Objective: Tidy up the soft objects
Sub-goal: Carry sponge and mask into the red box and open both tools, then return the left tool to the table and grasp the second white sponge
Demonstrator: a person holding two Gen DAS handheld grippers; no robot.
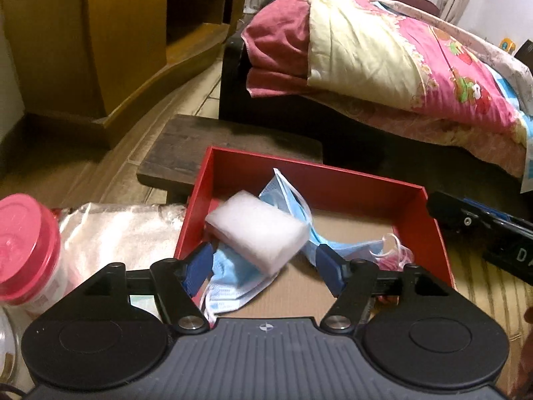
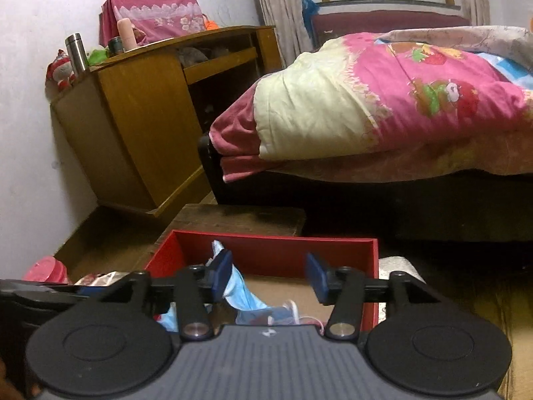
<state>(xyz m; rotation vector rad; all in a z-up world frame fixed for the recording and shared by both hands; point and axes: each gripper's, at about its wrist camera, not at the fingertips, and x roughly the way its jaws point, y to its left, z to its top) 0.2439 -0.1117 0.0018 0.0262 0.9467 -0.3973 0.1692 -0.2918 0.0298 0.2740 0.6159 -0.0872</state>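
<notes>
Left gripper [image 1: 263,266] spread wide over the red box [image 1: 439,230], gripping nothing. White sponge block [image 1: 256,233] sits blurred betw. the blue pads, touching neither: looks mid-drop or just landing on the blue face masks [image 1: 233,283], can't tell which. Right gripper [image 2: 269,278] also wide apart, empty, hovering at the box's near edge w/ masks below. So far in the box: masks, sponge, a small pink-white tangle at 3 o'clock [image 1: 396,253]. Left to do, I'd judge: the white cloth [image 1: 123,233] outside at 9 o'clock, beside the pink-lidded jar [image 1: 26,243]. Further out at 12, dark wooden stool [image 1: 200,146], then bed w/ pink quilt [image 1: 449,66].
</notes>
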